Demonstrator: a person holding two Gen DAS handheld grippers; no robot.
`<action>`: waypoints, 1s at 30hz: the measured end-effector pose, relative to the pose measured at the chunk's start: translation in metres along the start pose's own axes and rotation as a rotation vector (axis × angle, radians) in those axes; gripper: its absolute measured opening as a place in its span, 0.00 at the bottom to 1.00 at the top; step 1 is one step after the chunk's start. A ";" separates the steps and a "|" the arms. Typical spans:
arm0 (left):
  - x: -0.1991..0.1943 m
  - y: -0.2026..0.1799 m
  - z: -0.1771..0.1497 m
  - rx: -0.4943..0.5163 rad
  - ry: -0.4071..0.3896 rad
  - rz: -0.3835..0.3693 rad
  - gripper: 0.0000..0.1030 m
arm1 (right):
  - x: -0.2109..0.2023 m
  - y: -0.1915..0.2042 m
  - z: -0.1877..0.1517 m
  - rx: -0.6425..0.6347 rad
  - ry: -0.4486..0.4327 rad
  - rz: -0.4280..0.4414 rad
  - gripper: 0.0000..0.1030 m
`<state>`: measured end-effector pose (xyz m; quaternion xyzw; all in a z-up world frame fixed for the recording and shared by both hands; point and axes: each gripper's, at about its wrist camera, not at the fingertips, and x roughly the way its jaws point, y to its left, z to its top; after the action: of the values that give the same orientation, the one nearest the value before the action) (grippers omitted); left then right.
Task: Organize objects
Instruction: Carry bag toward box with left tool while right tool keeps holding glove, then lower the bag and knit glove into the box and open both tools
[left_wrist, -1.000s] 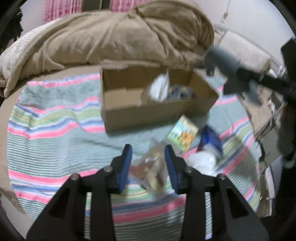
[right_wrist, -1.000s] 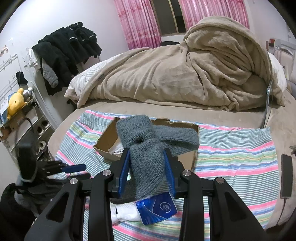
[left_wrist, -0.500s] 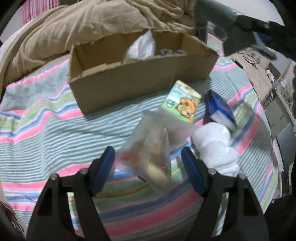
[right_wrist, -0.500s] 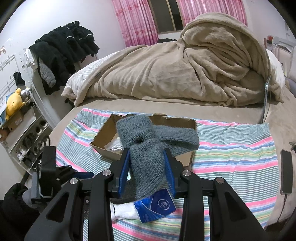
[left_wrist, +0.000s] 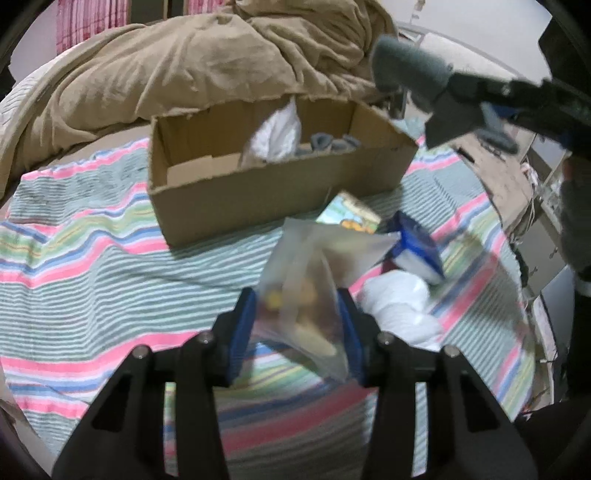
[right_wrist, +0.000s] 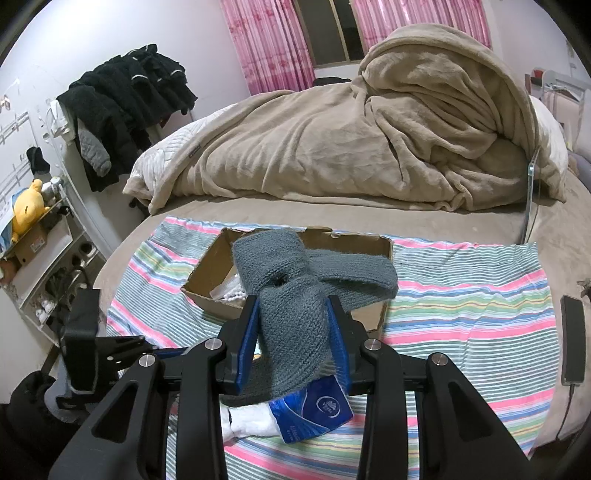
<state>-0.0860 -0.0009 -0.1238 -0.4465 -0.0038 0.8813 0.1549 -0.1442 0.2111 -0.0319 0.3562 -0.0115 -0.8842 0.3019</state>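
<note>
Since half a second ago my left gripper (left_wrist: 295, 325) went from spread wide around the clear snack bag (left_wrist: 306, 280) to closing in on it, and in the left wrist view the blue pads are right at the bag's sides with the bag standing up off the striped cloth (left_wrist: 92, 280), just in front of the cardboard box (left_wrist: 258, 199). Over in the right wrist view my right gripper (right_wrist: 293, 339) hasn't budged, jaws narrow and clamped on the grey knit sock (right_wrist: 291, 295), hanging just short of the box. I'd squeeze the bag gently, low on the bulk so it doesn't slip, then lift it clear of the tissue pack (left_wrist: 417, 247) before going for the box.
</note>
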 end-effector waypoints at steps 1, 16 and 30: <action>-0.005 0.000 0.003 -0.009 -0.013 -0.003 0.44 | 0.000 0.001 0.001 -0.001 -0.001 0.001 0.36; -0.053 0.026 0.050 -0.107 -0.159 0.025 0.44 | 0.012 -0.006 0.020 -0.009 -0.017 -0.006 0.37; -0.001 0.067 0.095 -0.208 -0.139 0.043 0.44 | 0.081 -0.036 0.029 0.034 0.052 -0.028 0.37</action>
<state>-0.1782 -0.0521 -0.0755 -0.3979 -0.0963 0.9081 0.0883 -0.2272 0.1915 -0.0696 0.3844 -0.0135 -0.8784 0.2838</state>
